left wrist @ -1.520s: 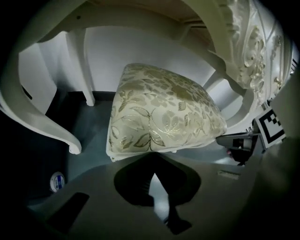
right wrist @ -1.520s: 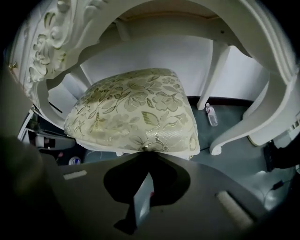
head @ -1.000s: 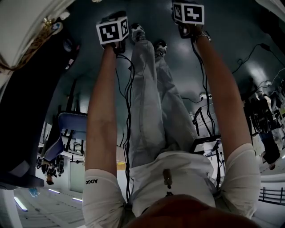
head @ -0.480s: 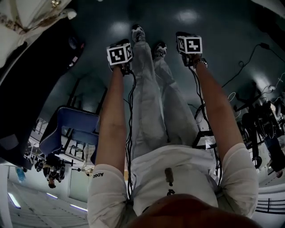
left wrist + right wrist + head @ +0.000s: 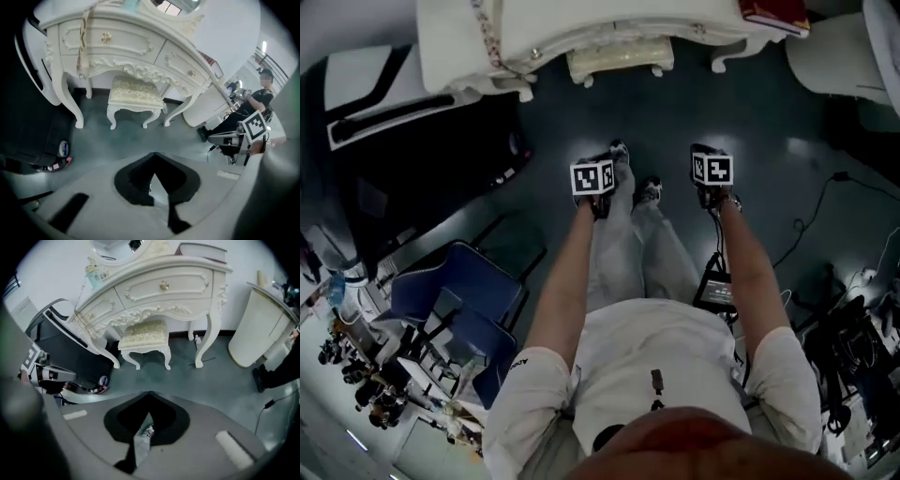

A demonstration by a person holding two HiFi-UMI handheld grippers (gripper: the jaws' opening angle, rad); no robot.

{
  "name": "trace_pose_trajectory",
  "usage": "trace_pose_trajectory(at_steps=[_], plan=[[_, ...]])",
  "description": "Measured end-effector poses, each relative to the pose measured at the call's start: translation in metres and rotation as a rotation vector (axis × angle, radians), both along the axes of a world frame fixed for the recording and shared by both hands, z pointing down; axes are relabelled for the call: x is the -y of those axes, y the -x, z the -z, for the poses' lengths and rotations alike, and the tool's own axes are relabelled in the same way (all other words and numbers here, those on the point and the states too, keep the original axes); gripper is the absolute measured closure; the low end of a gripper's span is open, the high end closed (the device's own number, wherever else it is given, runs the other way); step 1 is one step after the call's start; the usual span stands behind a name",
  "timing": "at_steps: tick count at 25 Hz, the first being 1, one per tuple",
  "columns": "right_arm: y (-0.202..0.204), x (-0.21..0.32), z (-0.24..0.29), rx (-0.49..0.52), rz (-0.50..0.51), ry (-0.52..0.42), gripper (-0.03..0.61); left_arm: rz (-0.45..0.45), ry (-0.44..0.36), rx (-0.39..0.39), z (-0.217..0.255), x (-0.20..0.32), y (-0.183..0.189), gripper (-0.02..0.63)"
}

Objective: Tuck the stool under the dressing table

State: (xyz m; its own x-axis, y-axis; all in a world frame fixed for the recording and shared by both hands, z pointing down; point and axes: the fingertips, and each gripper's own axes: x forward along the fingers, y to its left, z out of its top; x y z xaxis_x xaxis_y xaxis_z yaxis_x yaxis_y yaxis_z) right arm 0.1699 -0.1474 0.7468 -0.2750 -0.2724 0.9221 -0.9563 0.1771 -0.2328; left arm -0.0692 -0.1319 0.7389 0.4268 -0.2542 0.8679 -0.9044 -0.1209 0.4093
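Presently I hold left tongs point(image 5: 153, 154) and right tongs point(image 5: 149, 393) closed, empty; stool point(image 5: 136, 93) well ahead, skewed push could knock dressing table point(image 5: 117, 44) leg.

Left tongs point(image 5: 154, 155) and right tongs point(image 5: 149, 393) point steeply down on outstretched arms point(image 5: 567, 272), jaws pressed together, nothing held.

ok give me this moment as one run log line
stool: under dressing table, between its front legs | left hand-held gripper: shut, empty, off stool | right hand-held gripper: shut, empty, off stool
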Motion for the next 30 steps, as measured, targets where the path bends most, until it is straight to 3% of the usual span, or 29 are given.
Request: trace_pose_trajectory(at_steps=[5,8,11,13,16,18,20,22,25,28,30], plan=[[-0.027,0.06,0.09,-0.085,0.142,-0.226,0.572,-0.045,-0.158,-0.058,0.094,0.054,0.007,0.607],[-0.051,0.063,0.16,-0.057,0.043,-0.341,0.572,-0.061,-0.281,-0.138,0.169,0.053,0.008,0.607],[-0.059,0.06,0.251,0.066,-0.09,-0.501,0.572,-0.036,-0.41,-0.229,0.249,0.041,0.009,0.607],[-0.05,0.056,0.319,0.193,-0.116,-0.611,0.572,-0.012,-0.488,-0.268,0.3,0.035,0.011,0.607],[-0.029,0.039,0.415,0.342,-0.048,-0.727,0.572,0.024,-0.61,-0.346,0.375,0.027,0.013,0.607],[-0.019,0.02,0.469,0.344,0.018,-0.8,0.571,0.026,-0.695,-0.399,0.424,0.017,0.013,0.607],[-0.011,0.002,0.517,0.313,0.064,-0.881,0.571,-0.015,-0.783,-0.398,0.468,0.008,0.015,0.607],[-0.003,-0.02,0.558,0.348,0.07,-0.945,0.571,-0.059,-0.854,-0.386,0.505,-0.003,0.015,0.607],[0.01,-0.052,0.609,0.548,0.025,-1.001,0.571,-0.083,-0.934,-0.403,0.545,-0.022,0.01,0.608],[0.034,-0.074,0.632,0.744,-0.02,-1.018,0.571,-0.036,-1.002,-0.409,0.566,-0.031,0.008,0.609],[0.046,-0.078,0.631,0.744,-0.035,-1.033,0.571,0.032,-1.055,-0.399,0.571,-0.031,0.004,0.609]])
